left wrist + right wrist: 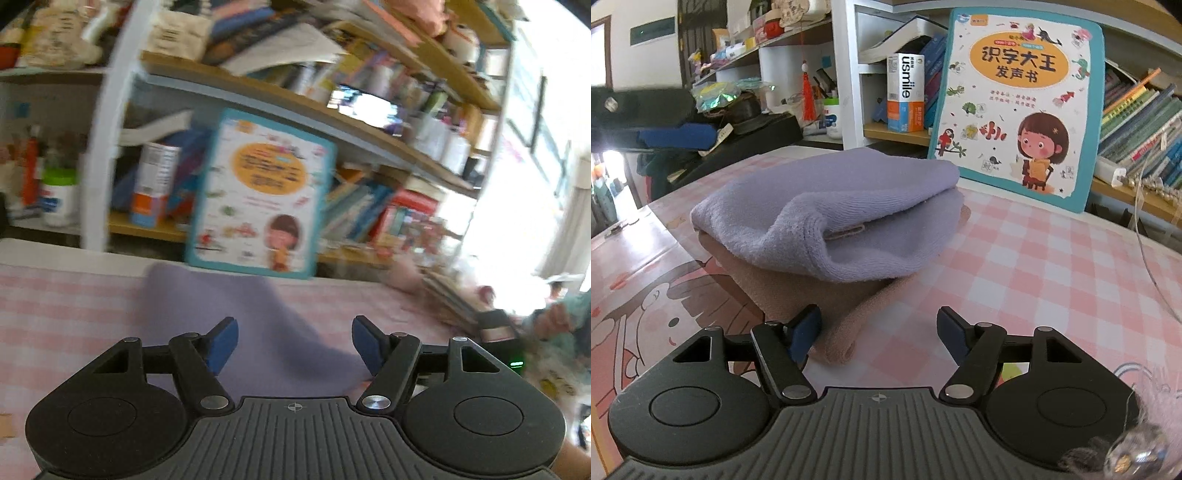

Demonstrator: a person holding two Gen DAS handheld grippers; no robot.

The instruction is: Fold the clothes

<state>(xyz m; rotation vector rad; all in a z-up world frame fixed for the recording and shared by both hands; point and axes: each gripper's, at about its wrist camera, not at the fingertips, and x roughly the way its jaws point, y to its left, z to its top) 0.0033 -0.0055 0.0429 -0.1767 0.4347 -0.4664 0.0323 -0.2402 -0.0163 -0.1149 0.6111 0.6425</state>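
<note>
Two folded cloths stacked on pink-checked table (1034, 258): purple cloth (827, 214) atop beige cloth (798, 295). My left gripper (293, 341) and right gripper (877, 334) both wide open, empty. One picture book (1015, 107) behind.

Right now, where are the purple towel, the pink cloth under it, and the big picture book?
purple towel (827, 206): right wrist view, top fold.
pink cloth (798, 295): right wrist view, front layer.
picture book (1015, 107): right wrist view, cover.
</note>
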